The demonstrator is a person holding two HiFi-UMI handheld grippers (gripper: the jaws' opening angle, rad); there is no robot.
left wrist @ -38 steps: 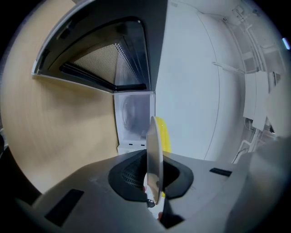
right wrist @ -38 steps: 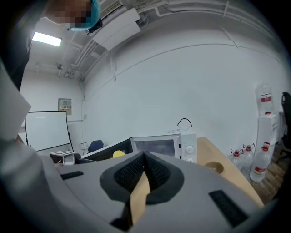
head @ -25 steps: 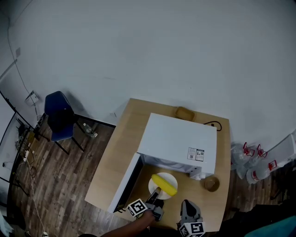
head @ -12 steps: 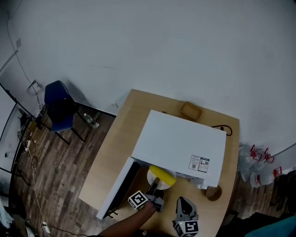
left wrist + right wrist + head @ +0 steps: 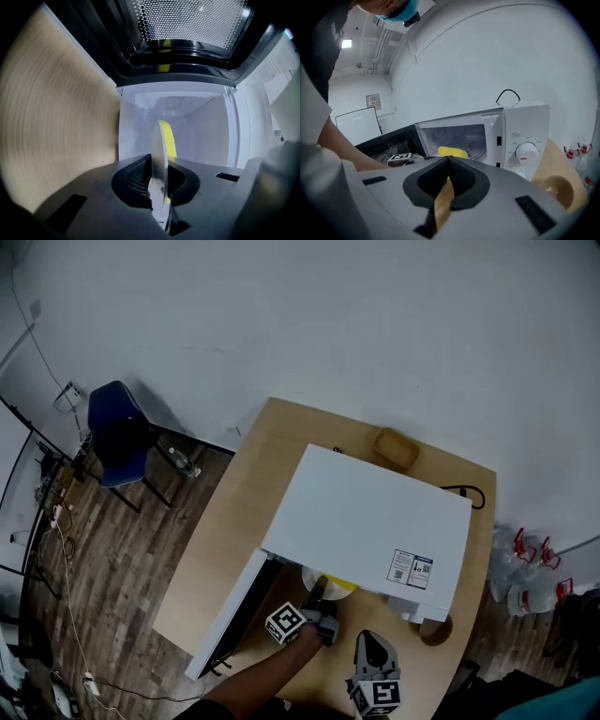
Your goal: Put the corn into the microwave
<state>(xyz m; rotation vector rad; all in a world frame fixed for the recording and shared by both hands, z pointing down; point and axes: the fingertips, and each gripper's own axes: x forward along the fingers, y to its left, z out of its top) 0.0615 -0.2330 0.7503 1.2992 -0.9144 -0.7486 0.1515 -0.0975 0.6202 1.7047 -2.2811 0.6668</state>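
The yellow corn (image 5: 168,140) lies on a white plate (image 5: 158,164), which shows edge-on in the left gripper view. My left gripper (image 5: 317,601) is shut on the plate's near rim. The plate and corn (image 5: 333,587) are partly inside the open mouth of the white microwave (image 5: 370,521), under its top edge. In the right gripper view the corn (image 5: 452,152) shows inside the cavity. My right gripper (image 5: 375,648) hangs shut and empty in front of the microwave, to the right of the left one.
The microwave door (image 5: 230,615) swings open to the left over the wooden table (image 5: 253,484). A small wooden bowl (image 5: 433,631) stands by the microwave's right front corner, and a tan dish (image 5: 396,448) behind it. A blue chair (image 5: 117,437) stands on the floor at left.
My left gripper has pushed the plate with the corn forward, from in front of the microwave into its opening. The right gripper has shifted only slightly, staying in front of the microwave.
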